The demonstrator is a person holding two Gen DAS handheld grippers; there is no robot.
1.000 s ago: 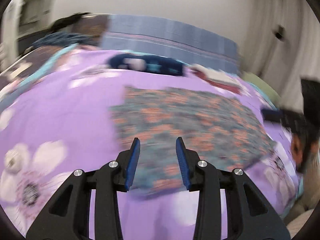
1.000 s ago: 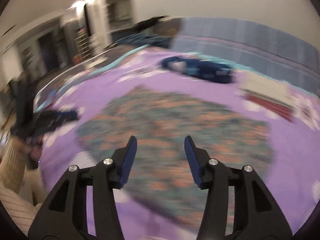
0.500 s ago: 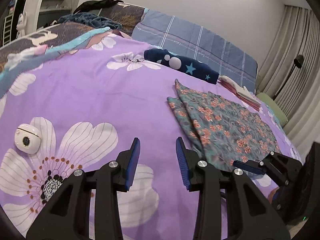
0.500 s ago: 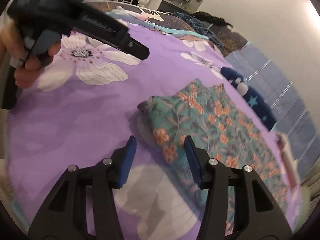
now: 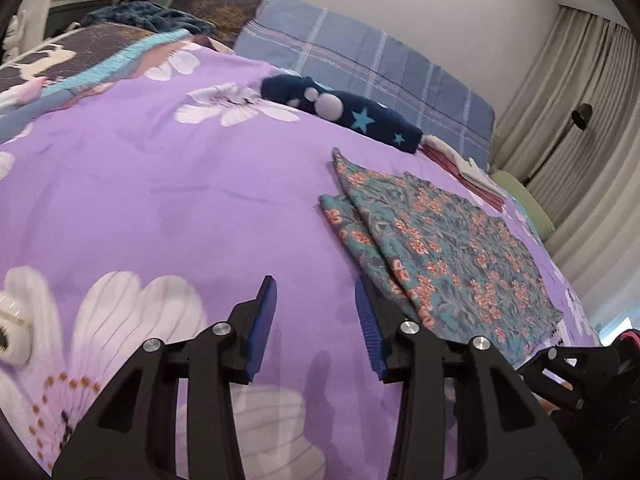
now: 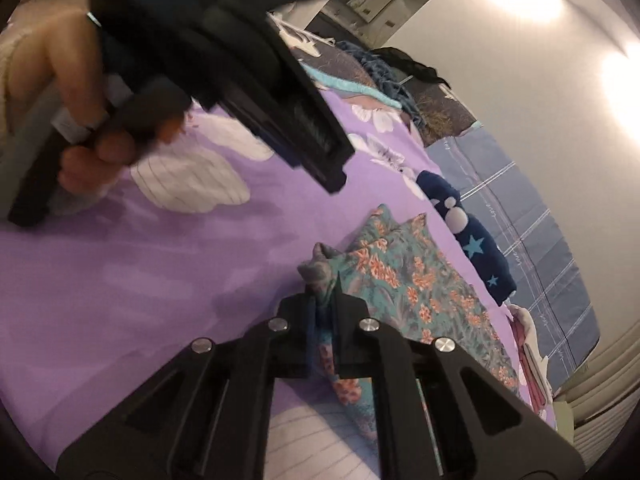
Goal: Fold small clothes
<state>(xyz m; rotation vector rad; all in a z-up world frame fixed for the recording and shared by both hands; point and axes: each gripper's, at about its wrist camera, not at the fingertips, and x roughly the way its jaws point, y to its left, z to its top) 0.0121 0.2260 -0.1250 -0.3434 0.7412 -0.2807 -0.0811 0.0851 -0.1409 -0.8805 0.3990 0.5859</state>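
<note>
A teal garment with orange flowers [image 5: 440, 248] lies flat on the purple flowered bedspread [image 5: 180, 200], partly folded along its left edge. My left gripper [image 5: 316, 312] is open and empty, just left of the garment's near corner, above the bedspread. My right gripper [image 6: 324, 300] is shut on the near corner of the floral garment [image 6: 404, 280], which bunches up between the blue pads. The left gripper [image 6: 240, 80] and the hand holding it fill the upper left of the right wrist view.
A dark blue rolled cloth with stars [image 5: 344, 112] lies behind the garment. Folded pink and white clothes [image 5: 464, 172] sit at the back right. A checked blue pillow [image 5: 360, 64] lines the headboard. A small white device [image 5: 12, 340] lies at the left edge. Curtains [image 5: 580, 120] hang at right.
My right gripper has closed on the garment's near corner, having been open half a second ago. My left gripper has moved slightly closer to the garment and stays open.
</note>
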